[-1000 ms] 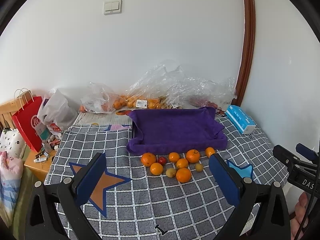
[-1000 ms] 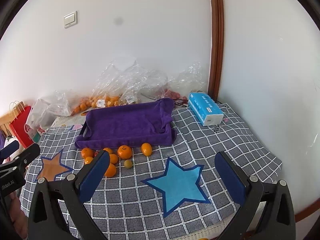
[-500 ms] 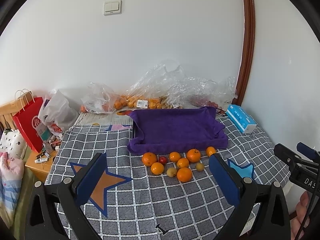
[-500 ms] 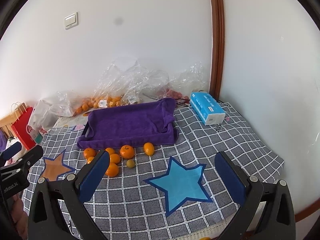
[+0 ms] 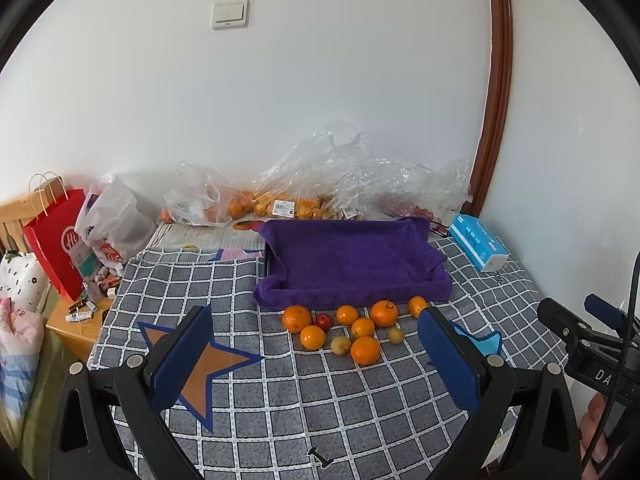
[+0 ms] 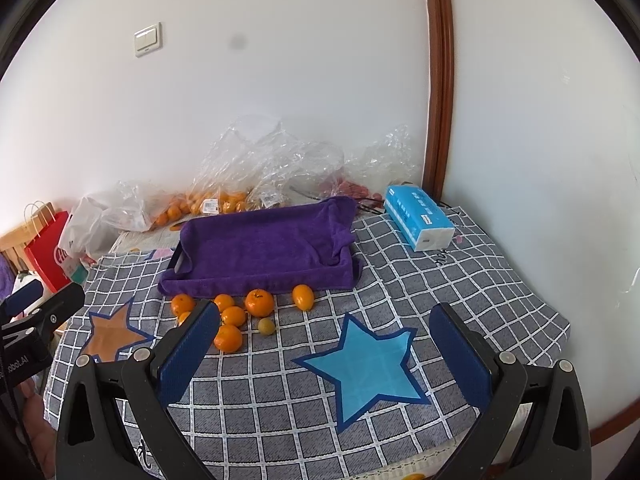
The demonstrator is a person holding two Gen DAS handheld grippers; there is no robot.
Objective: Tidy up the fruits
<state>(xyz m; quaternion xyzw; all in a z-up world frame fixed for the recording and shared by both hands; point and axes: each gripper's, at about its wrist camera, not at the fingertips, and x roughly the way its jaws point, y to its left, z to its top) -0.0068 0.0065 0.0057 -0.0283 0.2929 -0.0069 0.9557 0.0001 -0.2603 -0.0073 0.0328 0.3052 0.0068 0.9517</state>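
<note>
Start of sorting: left gripper (image 5: pixel 316 354) and right gripper (image 6: pixel 325 344) both wide, empty; next, lift fruits (image 5: pixel 352 330) into tray (image 5: pixel 352 264).

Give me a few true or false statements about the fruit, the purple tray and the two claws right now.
1. The purple tray already holds several oranges. False: it is empty; the oranges lie on the checked cloth in front of it.
2. Both claws are open and hold nothing. True: the left claw and the right claw stand wide apart.
3. One small red fruit lies among the oranges. True.
4. The blue tissue pack sits inside the tray. False: it lies on the cloth, to the tray's right.
5. The blue star is covered with fruit. False: it is bare.
</note>
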